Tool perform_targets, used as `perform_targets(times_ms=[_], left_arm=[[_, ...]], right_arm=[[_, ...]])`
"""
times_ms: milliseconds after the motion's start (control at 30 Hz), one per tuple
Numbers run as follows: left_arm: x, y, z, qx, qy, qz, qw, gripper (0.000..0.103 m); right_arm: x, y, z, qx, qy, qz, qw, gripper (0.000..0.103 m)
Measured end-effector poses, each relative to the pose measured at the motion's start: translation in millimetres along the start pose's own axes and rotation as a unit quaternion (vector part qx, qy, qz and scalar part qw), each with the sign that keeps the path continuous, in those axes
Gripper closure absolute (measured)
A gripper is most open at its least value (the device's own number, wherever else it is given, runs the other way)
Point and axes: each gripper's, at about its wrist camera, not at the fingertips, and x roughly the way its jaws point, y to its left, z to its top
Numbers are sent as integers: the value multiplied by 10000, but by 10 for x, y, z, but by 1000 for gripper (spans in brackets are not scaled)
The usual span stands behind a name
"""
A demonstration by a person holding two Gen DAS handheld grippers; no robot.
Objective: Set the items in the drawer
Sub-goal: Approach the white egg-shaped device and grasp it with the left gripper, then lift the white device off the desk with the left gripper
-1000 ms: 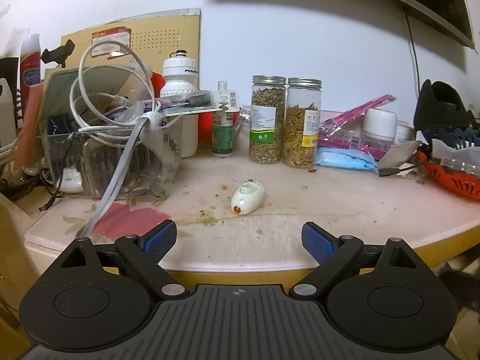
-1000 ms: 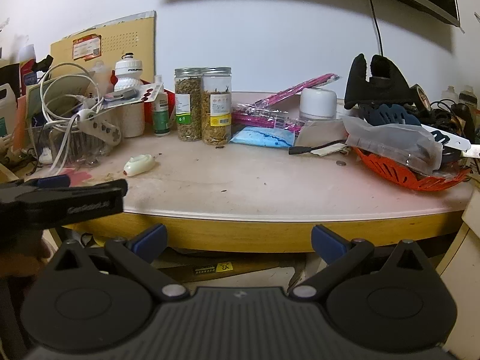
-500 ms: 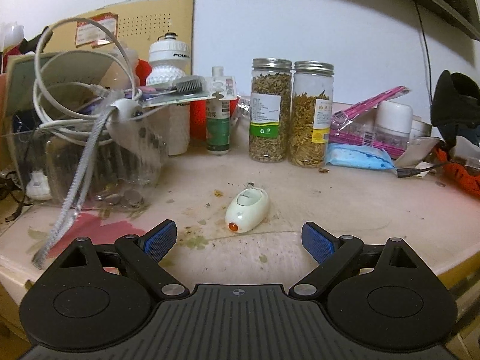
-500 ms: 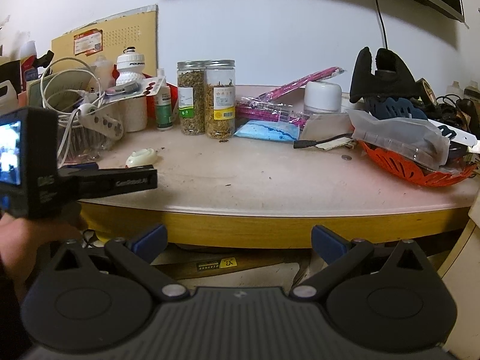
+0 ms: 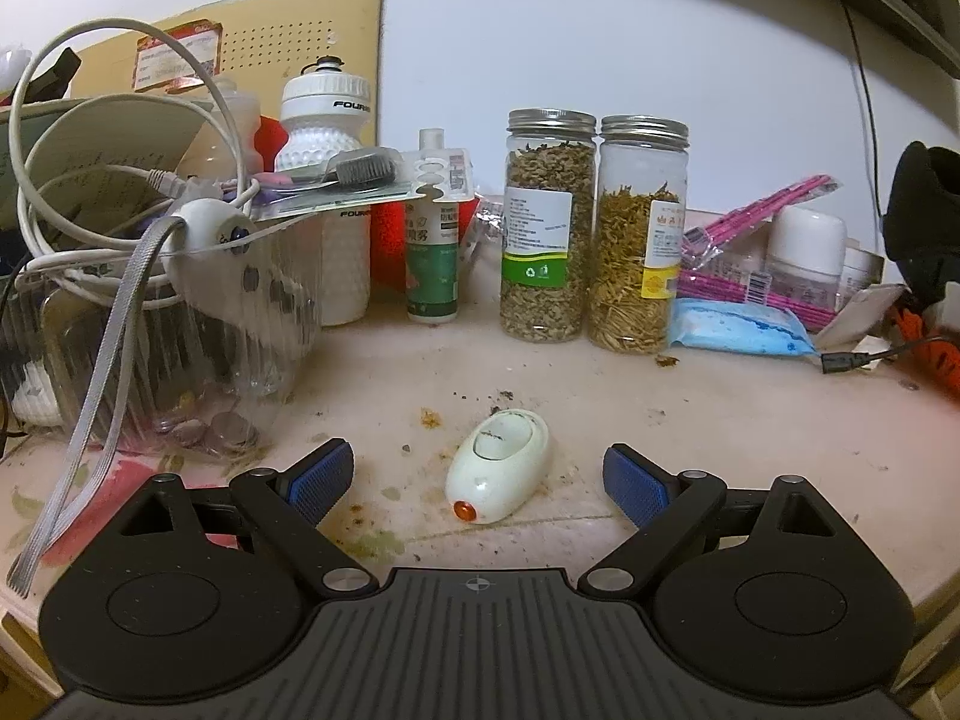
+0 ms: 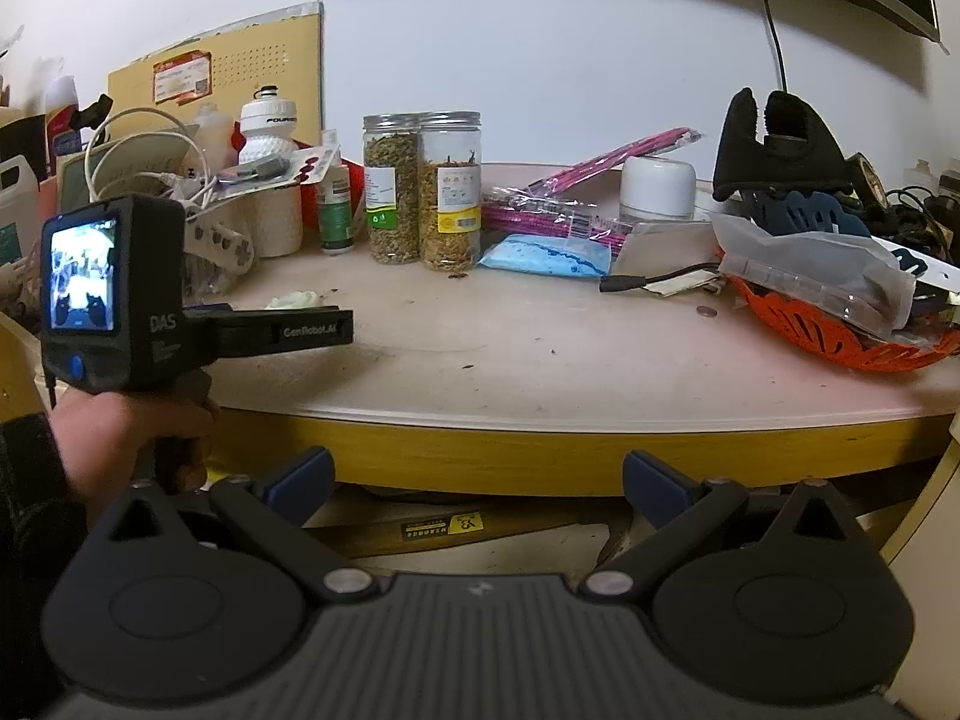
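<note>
Left hand-held gripper low over bench, jaws wide apart, nothing held. White oval device with orange button lies on bench between its blue pads, not touching either. Right hand-held gripper jaws spread, empty, off bench's front edge. Two herb jars upright behind.

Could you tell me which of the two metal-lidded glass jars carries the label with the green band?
The left jar, beside the green-labelled bottle, has the white-and-green label; the right jar, next to the blue packet, has a yellow band.
</note>
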Motion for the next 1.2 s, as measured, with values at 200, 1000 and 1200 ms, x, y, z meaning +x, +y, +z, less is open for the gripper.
perform_targets(times_ms=[200,1000,1200], left_arm=[[-6,24,15,-23,-32,111,9999,66],[-311,70,15,-17,-30,118,9999,74],[-504,55,-29,66,33,68,9999,74]], right_arm=[[16,8,-2,-1,34,29,10000,0],[18,13,-32,-58,33,-24,10000,0],[22,8,-45,-53,62,-53,10000,0]])
